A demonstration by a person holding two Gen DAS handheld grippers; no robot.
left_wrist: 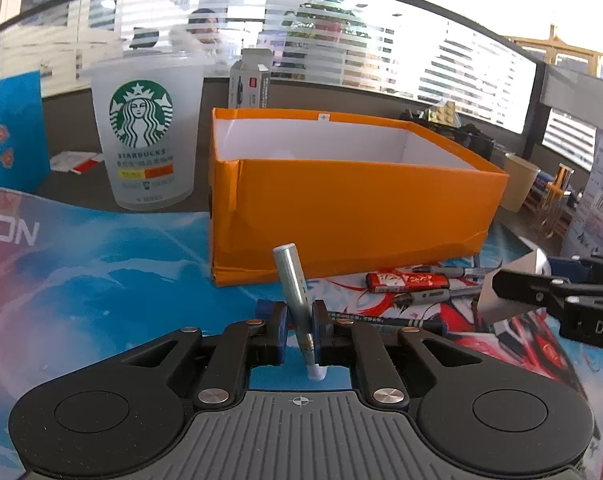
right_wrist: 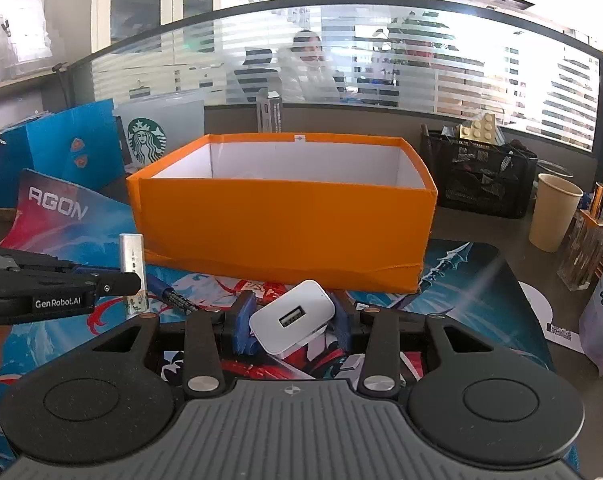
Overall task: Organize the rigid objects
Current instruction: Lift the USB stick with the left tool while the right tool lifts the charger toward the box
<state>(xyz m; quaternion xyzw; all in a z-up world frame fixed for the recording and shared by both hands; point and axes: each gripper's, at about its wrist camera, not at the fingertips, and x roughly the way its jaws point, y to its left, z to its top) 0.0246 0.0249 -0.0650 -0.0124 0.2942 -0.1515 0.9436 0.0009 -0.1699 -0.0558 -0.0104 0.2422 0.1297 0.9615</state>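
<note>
- Left gripper (left_wrist: 300,326): jaws closed on a slim silver-grey marker (left_wrist: 295,280), gripped at its lower half. The marker stands nearly upright, top tilted slightly left, white tip pointing down behind the pads.
- Right gripper (right_wrist: 291,322): blue pads (right_wrist: 243,320) clamped on a white USB charger block (right_wrist: 291,316), held tilted with its port facing the camera.
- Orange box (left_wrist: 341,216): open-topped, white inside, standing on the printed desk mat (left_wrist: 101,272) directly beyond both grippers. No contents can be seen from these angles.
- On the mat in front of the box, right of the left gripper: a red-and-white lighter-like item (left_wrist: 407,282), a grey pen (left_wrist: 447,270) beside it and a dark pencil (left_wrist: 385,318) lying flat nearer the jaws.
- Frosted Starbucks cup (left_wrist: 143,136): upright, left of the box, just off the mat.
- Black mesh desk organiser (right_wrist: 477,172): right of the box, with a paper cup (right_wrist: 553,216) beside it.
- A seated person is visible behind the striped glass partition (right_wrist: 381,72).
</note>
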